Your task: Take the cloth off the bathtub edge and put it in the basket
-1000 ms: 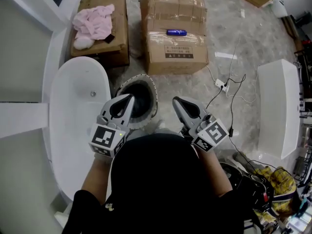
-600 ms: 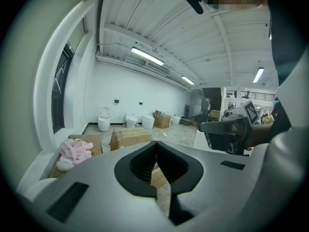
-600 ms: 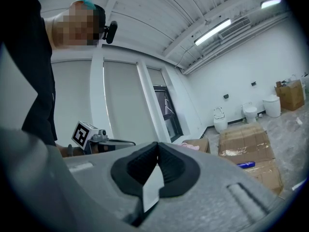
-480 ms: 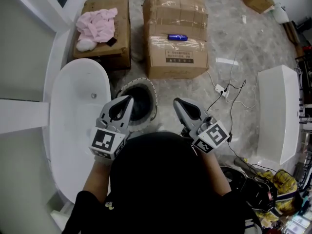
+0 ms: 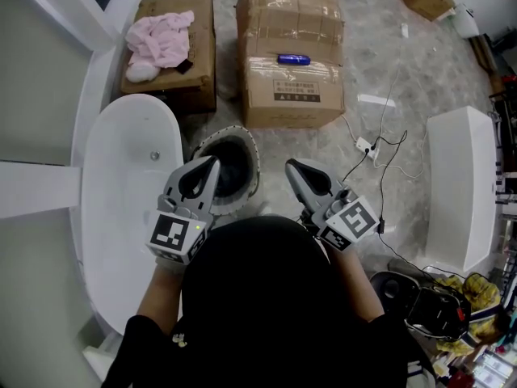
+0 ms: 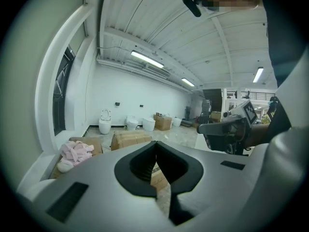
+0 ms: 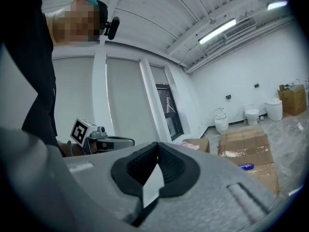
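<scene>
Both tongs are shut with nothing between them: the left tongs (image 5: 212,166) (image 6: 155,146) have their tips together, and so do the right tongs (image 5: 292,168) (image 7: 155,146). They are held side by side, close in front of the person's dark clothing (image 5: 266,297).

Just beyond and between them sits the round basket (image 5: 252,150), dark inside with a pale frilled rim. The left tongs cover its near-left part. The white bathtub (image 5: 121,217) lies to its left, its long side running away from the person.

Past the tub's far end stands a small cardboard box (image 5: 198,47), and the pink cloth (image 5: 157,39) (image 6: 75,152) lies on top of it, well apart from both tongs. A large cardboard box (image 5: 291,23) stands beside it on the right, with a blue object (image 5: 292,58) on its lid. Cables (image 5: 380,148) trail over the floor further right, toward another white fixture (image 5: 460,184).

The dark clothing hides the floor nearest the person, and the clutter at the lower right is too tangled to name. The cloth is bunched — its longer run follows the box's length, from a white lump at the near end to the far end.
</scene>
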`<act>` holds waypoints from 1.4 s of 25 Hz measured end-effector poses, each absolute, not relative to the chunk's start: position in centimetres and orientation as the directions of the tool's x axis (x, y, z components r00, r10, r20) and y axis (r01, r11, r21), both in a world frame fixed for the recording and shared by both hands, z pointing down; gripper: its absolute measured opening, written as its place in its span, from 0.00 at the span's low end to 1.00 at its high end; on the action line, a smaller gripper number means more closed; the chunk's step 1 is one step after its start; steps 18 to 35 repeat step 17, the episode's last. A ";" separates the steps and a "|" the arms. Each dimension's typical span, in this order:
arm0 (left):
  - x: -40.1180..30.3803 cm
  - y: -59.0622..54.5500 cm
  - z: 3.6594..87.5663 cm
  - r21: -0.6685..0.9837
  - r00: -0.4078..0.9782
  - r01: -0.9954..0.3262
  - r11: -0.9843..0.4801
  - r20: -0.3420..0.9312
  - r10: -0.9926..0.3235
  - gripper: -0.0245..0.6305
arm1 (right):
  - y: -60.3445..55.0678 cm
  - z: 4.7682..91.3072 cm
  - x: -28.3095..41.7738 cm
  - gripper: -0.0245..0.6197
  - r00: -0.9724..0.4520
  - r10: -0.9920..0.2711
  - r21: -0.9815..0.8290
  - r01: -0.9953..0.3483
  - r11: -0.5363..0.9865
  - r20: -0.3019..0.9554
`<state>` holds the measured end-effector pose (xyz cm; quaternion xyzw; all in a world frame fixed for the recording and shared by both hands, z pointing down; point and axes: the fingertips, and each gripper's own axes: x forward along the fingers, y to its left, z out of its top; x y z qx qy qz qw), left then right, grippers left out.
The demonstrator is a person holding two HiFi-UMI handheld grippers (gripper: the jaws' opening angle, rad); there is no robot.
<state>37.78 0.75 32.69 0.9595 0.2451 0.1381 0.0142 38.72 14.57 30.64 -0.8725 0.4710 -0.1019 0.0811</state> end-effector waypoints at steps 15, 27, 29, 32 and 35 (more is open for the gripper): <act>38.1 2.0 31.7 0.098 0.852 0.446 -0.889 0.259 0.456 0.06 | 16.0 29.3 39.0 0.03 0.536 -0.839 -0.250 -0.804 -0.540 0.090; 38.5 2.2 31.3 0.104 0.854 0.432 -0.896 0.272 0.443 0.06 | 16.3 28.9 39.3 0.03 0.533 -0.841 -0.255 -0.804 -0.537 0.091; 38.5 2.2 31.3 0.104 0.854 0.432 -0.896 0.272 0.443 0.06 | 16.3 28.9 39.3 0.03 0.533 -0.841 -0.255 -0.804 -0.537 0.091; 38.5 2.2 31.3 0.104 0.854 0.432 -0.896 0.272 0.443 0.06 | 16.3 28.9 39.3 0.03 0.533 -0.841 -0.255 -0.804 -0.537 0.091; 38.5 2.2 31.3 0.104 0.854 0.432 -0.896 0.272 0.443 0.06 | 16.3 28.9 39.3 0.03 0.533 -0.841 -0.255 -0.804 -0.537 0.091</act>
